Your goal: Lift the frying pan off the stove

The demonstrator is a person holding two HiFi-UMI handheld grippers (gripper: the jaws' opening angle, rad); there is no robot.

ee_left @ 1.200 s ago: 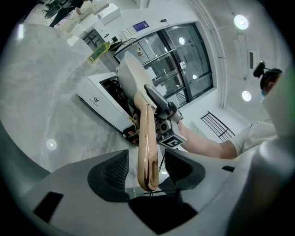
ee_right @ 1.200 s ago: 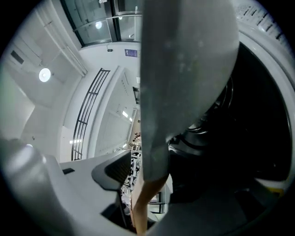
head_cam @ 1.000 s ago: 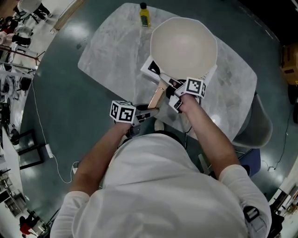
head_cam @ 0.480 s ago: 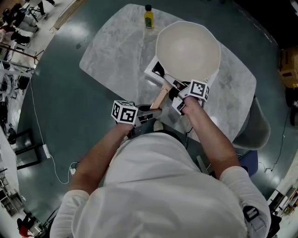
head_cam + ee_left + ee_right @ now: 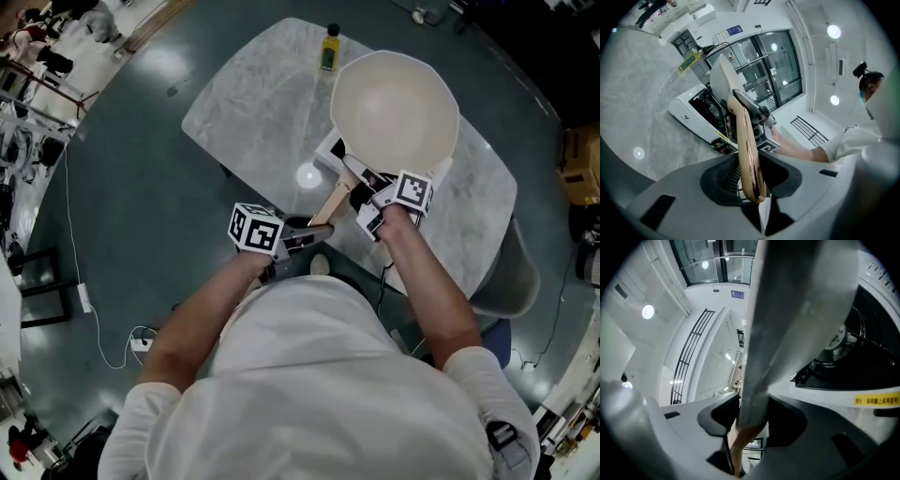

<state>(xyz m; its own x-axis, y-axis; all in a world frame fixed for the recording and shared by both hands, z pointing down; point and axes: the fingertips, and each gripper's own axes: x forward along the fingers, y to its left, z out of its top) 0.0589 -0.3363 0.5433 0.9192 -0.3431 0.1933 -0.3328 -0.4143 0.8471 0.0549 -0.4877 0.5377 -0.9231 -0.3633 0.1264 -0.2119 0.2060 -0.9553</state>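
The person in the white shirt is standing right at the table's [image 5: 253, 112] near edge, leaning over it with both forearms stretched forward. The left gripper [image 5: 302, 232] is sitting nearest the body, its marker cube facing up. Its jaws are standing narrow and pinching the tail end of the wooden handle [image 5: 328, 200], and in the left gripper view the pads are pressing both sides of the wood. The handle is running away from there at a slant, up toward the pan [image 5: 394, 112].

A little further along, the right gripper [image 5: 364, 192] is coming in from the other side. Its jaws are clamping the grey neck where the handle joins the bowl. In the right gripper view that grey strip is filling the gap between the pads, with the wood showing just below it. Both grippers are holding the same handle, one at each end.

The pan, pale and empty inside, is hanging over the white stove [image 5: 330, 150], hiding most of it from above. The right gripper view is showing the black burner [image 5: 843, 357] open beside the neck. I cannot tell whether the pan's base is touching it.

The stove is resting on the marble table. At the far edge, beyond the pan's rim, a small yellow bottle [image 5: 330, 47] is standing upright.
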